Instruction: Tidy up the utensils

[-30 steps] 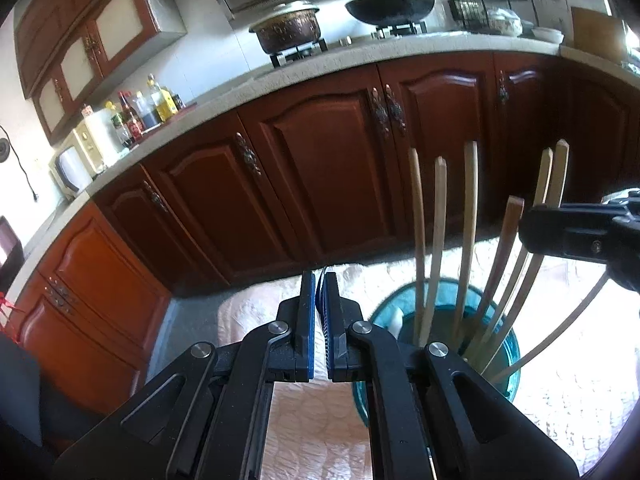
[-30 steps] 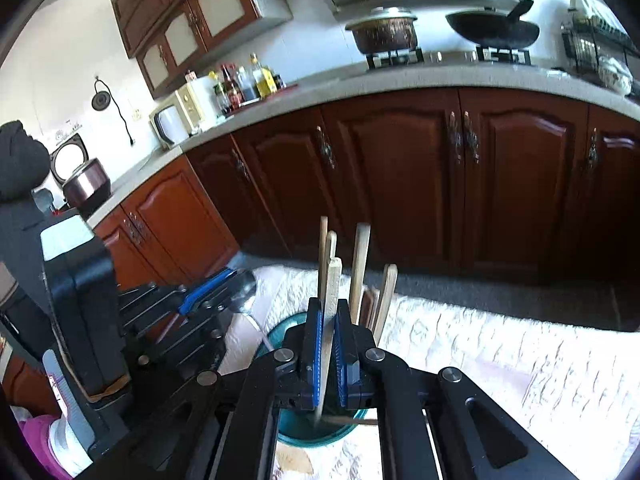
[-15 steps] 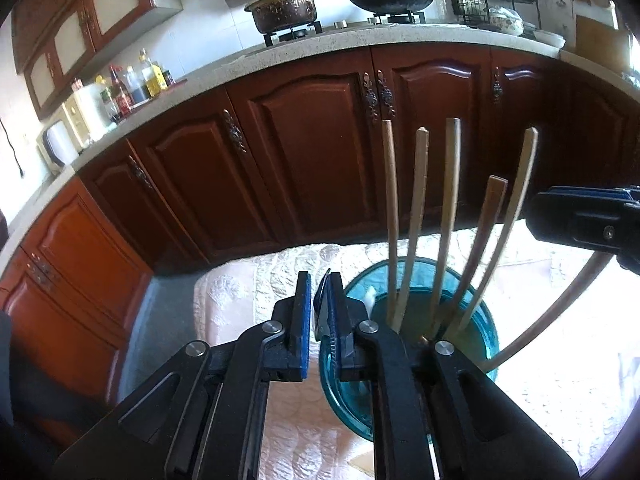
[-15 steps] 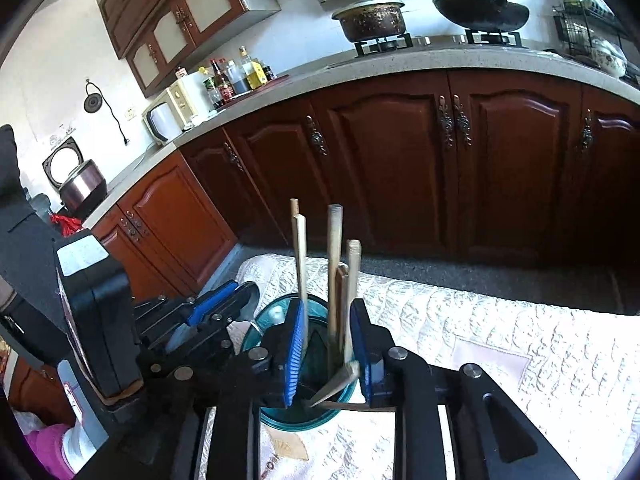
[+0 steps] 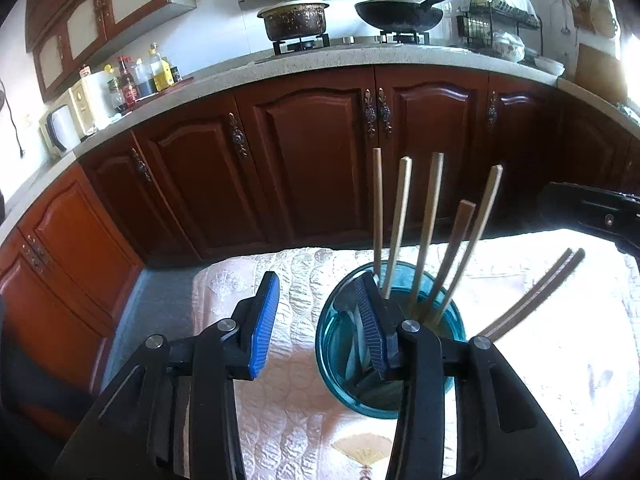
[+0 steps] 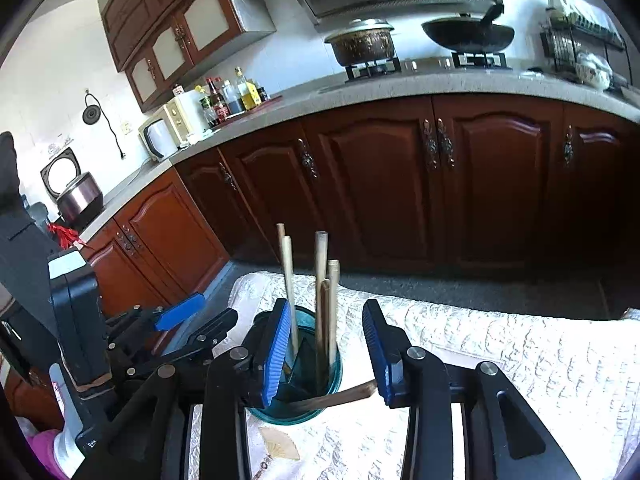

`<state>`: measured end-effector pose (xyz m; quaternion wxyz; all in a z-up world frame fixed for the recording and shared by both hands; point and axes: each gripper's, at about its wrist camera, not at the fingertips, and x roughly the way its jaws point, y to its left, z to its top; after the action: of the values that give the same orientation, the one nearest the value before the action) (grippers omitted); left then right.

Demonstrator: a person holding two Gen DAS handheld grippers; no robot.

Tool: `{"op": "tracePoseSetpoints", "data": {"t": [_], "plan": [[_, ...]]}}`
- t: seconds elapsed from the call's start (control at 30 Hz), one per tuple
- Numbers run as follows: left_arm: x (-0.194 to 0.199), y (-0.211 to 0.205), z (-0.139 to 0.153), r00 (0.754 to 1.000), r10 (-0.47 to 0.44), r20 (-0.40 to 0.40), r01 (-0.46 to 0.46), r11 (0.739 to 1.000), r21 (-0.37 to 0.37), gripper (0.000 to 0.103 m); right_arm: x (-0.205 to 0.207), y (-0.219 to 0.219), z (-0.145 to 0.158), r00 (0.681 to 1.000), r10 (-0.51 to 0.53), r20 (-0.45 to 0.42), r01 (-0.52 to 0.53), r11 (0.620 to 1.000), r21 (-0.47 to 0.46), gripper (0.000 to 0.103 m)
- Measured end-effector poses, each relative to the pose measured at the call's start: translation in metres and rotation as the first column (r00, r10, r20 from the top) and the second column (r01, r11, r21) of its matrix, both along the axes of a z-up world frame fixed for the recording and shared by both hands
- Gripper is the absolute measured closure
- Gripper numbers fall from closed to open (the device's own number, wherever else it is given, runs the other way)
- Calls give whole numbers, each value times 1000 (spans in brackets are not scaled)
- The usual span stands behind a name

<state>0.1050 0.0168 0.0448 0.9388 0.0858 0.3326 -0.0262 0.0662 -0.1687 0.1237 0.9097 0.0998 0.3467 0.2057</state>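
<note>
Kitchen backdrop unchanged: dark wood cabinets [image 5: 320, 168] under a grey counter [image 5: 304, 60], pot [image 5: 296, 16] and wok [image 5: 400, 12] on the stove.

Quilted white cloth [image 5: 288, 408] over the table; near-left corner and front edge visible, grey floor [image 6: 480, 292] beyond — open cloth to the right of the holder, nothing on it there.

Teal glass holder [image 5: 332, 344] on the cloth, near the left edge, now lower and nearer centre in both views than a second ago.

Left gripper [image 5: 320, 320]: was pressed together a second ago, now jaws opening, blue pads well apart, nothing between them. Right pad overlaps the holder's rim in view; contact can't be told. Left pad over bare cloth.

Right gripper [image 6: 326, 344]: clamped on a chopstick a second ago, now jaws opening, no pad pressing on anything. Holder and upright sticks sit between the pads in view.

Pale chopsticks [image 5: 396, 232] — five standing in the holder, fanned slightly right.

Dark chopstick pair [image 5: 532, 292] leaning far right over the rim, motion-blurred; in the right wrist view its tip [image 6: 344, 394] lies just beside the right pad.
</note>
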Motion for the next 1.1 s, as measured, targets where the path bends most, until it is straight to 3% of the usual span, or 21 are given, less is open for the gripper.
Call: {"op": "tracePoseSetpoints", "data": {"t": [0.33,0.73,1.1], "plan": [[-36,-5,7,1000,14,12,-13,999,-41,64,-38,1,5,999,3,44,0,998,-69,63],[-78,-7,2,997,77,-9,-78,990,-118,64,-76,3,-23,999,-39,8,40,993,-113,62],[-100,-8,9,993,109,38,-104,988,-117,64,-91,9,-23,999,-46,20,49,990,-132,59]]}}
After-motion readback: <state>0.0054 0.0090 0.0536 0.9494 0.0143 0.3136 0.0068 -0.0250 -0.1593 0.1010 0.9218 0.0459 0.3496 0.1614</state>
